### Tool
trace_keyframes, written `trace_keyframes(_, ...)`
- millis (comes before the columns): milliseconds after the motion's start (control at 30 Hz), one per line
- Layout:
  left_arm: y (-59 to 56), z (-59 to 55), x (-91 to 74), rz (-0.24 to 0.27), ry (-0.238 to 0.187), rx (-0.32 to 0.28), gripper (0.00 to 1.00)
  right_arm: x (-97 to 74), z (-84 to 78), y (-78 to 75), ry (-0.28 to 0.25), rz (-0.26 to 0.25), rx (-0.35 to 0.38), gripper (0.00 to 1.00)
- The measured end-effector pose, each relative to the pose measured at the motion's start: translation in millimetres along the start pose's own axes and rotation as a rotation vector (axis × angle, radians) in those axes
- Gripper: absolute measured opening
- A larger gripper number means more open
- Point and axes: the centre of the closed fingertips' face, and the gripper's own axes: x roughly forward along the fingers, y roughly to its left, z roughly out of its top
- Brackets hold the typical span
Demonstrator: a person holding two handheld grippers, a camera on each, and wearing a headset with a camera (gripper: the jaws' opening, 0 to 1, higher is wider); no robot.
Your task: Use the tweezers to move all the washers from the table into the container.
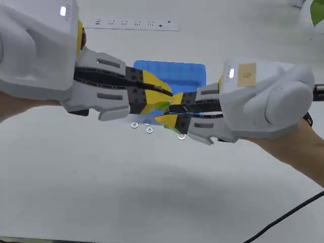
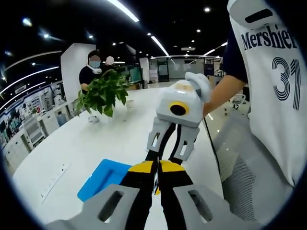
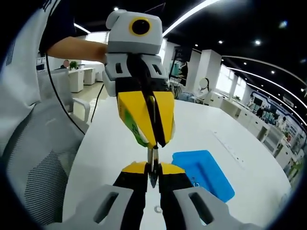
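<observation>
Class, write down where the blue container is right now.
In the head view, the blue container lies on the table just beyond where the left gripper and right gripper meet tip to tip; loose washers lie on its near side.

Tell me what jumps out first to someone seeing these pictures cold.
The two grippers meet tip to tip over the middle of the table: the left gripper and right gripper both seem clamped on the thin metal tweezers. Just behind them sits the bright blue container. A few small washers lie on the white table below the tips.
</observation>
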Motion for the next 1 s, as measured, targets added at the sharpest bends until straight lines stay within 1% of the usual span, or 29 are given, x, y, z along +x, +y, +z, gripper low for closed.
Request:
trace_keyframes(133,-4.8,2.7,0.2,-0.012,-0.007,-0.008,0.07,-3.0,1.8,4.3,-0.028,0.003,0.025,0.08)
trace_keyframes(200,-6.0,4.2,-1.0,-0.011,-0.01,0.007,0.07,-3.1,3.8,4.3,-0.046,-0.002,0.032,0.08)
trace_keyframes(267,-5.4,4.6,-2.4,-0.009,-0.009,0.011,0.07,-2.9,4.5,4.6,-0.054,-0.001,0.04,0.08)
trace_keyframes(400,-3.6,5.8,-6.7,-0.005,-0.017,-0.004,0.08,-2.6,4.0,4.3,-0.062,-0.004,0.051,0.08)
trace_keyframes(567,-1.4,1.7,-8.0,-0.002,-0.005,-0.002,0.08,-2.1,0.5,3.4,-0.056,-0.007,0.055,0.08)
trace_keyframes(633,-0.9,1.7,-8.3,-0.003,-0.007,-0.007,0.08,-2.3,-2.6,2.5,-0.049,-0.009,0.058,0.08)
trace_keyframes(733,0.0,3.2,-8.2,-0.007,-0.021,-0.014,0.08,-2.6,-5.2,1.8,-0.055,-0.01,0.077,0.08)
trace_keyframes(800,-0.3,0.0,-7.0,-0.013,-0.01,-0.012,0.09,-2.5,-5.7,1.8,-0.058,-0.011,0.088,0.08)
trace_keyframes(867,-1.0,-4.2,-5.4,-0.019,0.0,-0.016,0.09,-2.3,-3.9,2.0,-0.077,-0.01,0.11,0.08)
trace_keyframes(967,-1.6,-2.7,-4.8,-0.02,-0.017,-0.02,0.07,-1.5,-6.4,2.1,-0.074,-0.009,0.116,0.08)
trace_keyframes(1000,-1.5,-3.2,-5.2,-0.021,-0.015,-0.025,0.07,-1.3,-7.1,2.1,-0.074,-0.009,0.118,0.08)
